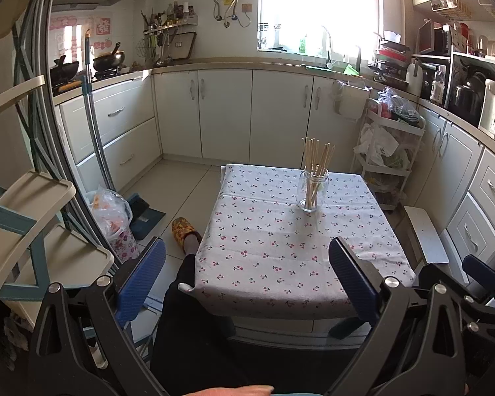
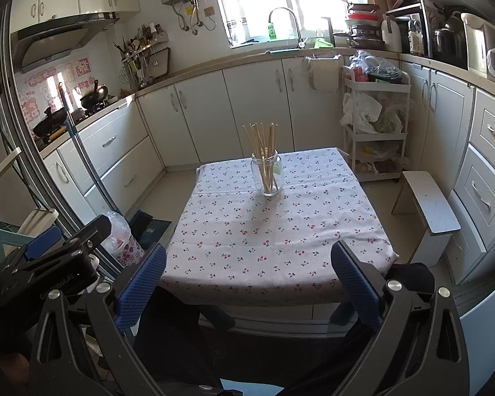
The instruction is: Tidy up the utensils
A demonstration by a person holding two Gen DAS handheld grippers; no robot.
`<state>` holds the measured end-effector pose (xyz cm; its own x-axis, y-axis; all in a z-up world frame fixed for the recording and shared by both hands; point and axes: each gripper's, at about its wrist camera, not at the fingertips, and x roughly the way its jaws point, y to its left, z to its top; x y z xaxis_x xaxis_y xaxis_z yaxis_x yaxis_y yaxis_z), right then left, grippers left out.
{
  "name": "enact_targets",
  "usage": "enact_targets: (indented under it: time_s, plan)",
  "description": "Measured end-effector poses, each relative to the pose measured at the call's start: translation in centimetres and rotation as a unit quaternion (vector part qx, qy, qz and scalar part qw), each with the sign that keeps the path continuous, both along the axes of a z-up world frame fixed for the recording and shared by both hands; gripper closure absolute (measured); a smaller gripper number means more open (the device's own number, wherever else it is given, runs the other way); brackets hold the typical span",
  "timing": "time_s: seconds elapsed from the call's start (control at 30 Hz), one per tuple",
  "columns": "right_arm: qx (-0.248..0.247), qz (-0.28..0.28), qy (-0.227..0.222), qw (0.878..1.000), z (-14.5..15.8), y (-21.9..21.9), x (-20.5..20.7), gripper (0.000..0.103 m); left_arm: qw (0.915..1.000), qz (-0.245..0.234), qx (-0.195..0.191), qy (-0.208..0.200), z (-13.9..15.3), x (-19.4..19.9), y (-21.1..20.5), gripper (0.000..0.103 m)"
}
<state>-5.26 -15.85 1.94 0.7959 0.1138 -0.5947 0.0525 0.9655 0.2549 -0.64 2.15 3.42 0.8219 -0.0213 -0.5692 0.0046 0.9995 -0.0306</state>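
Since every chopstick I can see is standing in the glass jar (image 1: 312,190) already, I'd say this is either the very end of the job or the moment before anything starts, and honestly I can't tell which. Nothing loose is lying on the cherry-print tablecloth (image 1: 264,250), so any next move would mean reaching well forward across the table to that jar.

Going left to right: the left gripper (image 1: 247,280) hangs back at the table's near edge, blue pads spread wide with nothing between them, aimed toward the near-left corner. The chopsticks (image 1: 316,158) fan out of the jar, which sits toward the far edge, a bit right of centre from this side. The right gripper (image 2: 247,283) is also off the near edge, pads wide apart and empty, pointing straight down the middle toward the jar. Both are level and well apart from it.
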Motion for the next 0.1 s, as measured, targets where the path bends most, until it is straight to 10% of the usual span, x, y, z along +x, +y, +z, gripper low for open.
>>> enact_targets:
  time_s: [0.1]
  plan:
    - [-0.001,0.005,0.003,1.000,0.08,-0.08,0.49,0.007,1.0000,0.000,-0.001,0.006,-0.27,0.12,0.22,0.008]
